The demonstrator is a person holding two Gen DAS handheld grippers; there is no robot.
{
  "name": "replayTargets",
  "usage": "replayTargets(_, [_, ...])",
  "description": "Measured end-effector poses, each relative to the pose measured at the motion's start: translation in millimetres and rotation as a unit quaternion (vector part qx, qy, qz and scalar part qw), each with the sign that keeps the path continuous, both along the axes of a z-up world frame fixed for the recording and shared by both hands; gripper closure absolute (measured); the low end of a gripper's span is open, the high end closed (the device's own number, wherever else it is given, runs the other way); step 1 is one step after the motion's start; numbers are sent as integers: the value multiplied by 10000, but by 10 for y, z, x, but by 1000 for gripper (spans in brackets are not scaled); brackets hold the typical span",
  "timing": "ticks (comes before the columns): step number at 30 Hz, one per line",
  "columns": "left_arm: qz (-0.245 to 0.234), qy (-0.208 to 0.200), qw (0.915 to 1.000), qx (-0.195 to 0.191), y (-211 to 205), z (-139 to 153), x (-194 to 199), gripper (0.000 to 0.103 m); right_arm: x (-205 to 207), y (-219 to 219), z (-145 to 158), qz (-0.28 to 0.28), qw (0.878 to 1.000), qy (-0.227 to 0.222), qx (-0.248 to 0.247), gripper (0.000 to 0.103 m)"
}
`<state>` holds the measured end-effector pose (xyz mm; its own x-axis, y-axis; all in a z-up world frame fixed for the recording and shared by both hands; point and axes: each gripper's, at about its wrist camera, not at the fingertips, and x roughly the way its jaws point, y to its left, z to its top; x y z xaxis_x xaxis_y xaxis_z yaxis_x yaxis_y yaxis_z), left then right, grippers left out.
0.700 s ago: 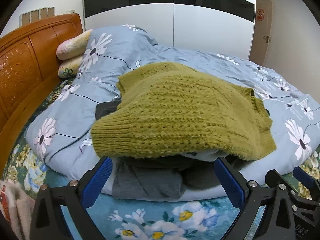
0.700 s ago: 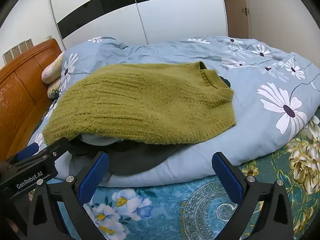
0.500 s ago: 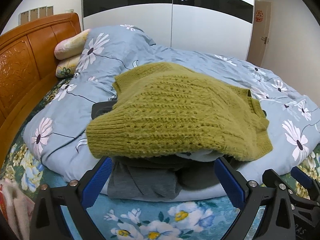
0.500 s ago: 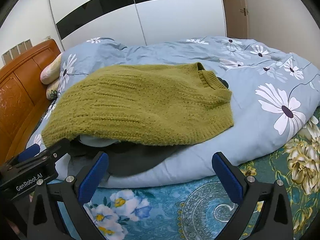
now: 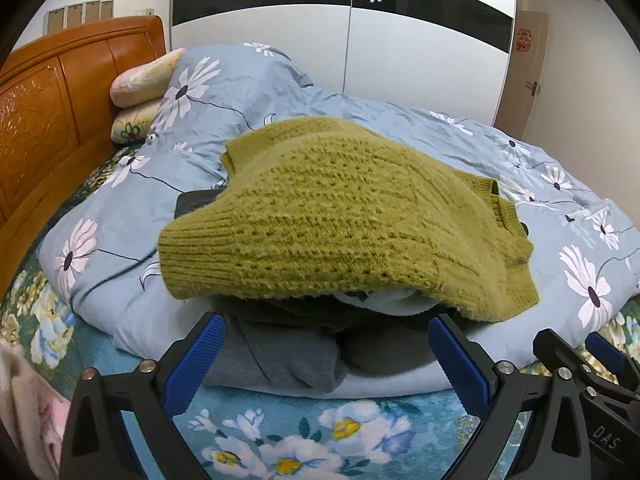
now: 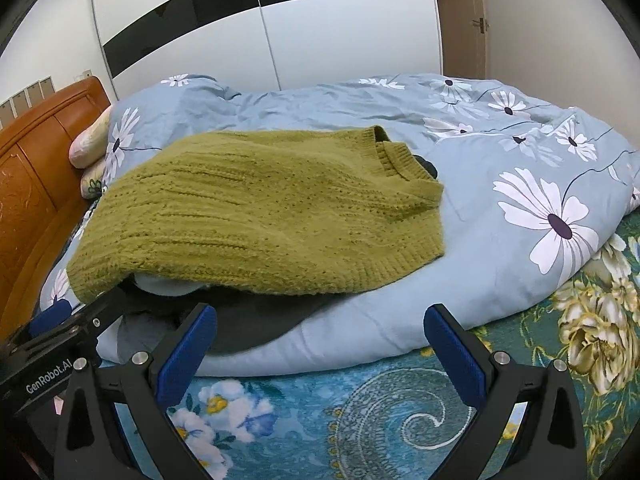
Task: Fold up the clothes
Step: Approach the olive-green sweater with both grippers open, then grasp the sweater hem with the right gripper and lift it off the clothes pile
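Sweater [image 5: 344, 216] on top of a clothes pile [image 5: 288, 344], pile on the duvet [image 5: 120, 280], duvet on the bed sheet [image 5: 320, 432]. Pile sits at the duvet's near edge. Headboard [image 5: 48, 120] far left, two stacked pillows [image 5: 140, 96] against it, duvet bunched up beside them. Wardrobe [image 5: 340, 40] behind the bed, door [image 5: 528, 72] to its right. Left tongs [image 5: 326, 354] just before the pile, right tongs [image 6: 320, 344] alongside to the right, before the duvet edge. Both clear of the cloth.
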<state>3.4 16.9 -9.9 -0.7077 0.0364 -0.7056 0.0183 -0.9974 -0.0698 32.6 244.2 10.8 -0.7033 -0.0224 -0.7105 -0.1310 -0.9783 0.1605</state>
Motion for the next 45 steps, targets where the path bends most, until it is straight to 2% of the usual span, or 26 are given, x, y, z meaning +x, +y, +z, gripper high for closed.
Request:
replayTargets(23, [-64, 68, 9998, -148, 154, 34, 80, 0, 16, 122, 67, -17, 9998, -189, 53, 0])
replayTargets(45, [-205, 194, 9994, -184, 119, 390, 234, 0, 183, 41, 399, -27, 9999, -59, 90, 0])
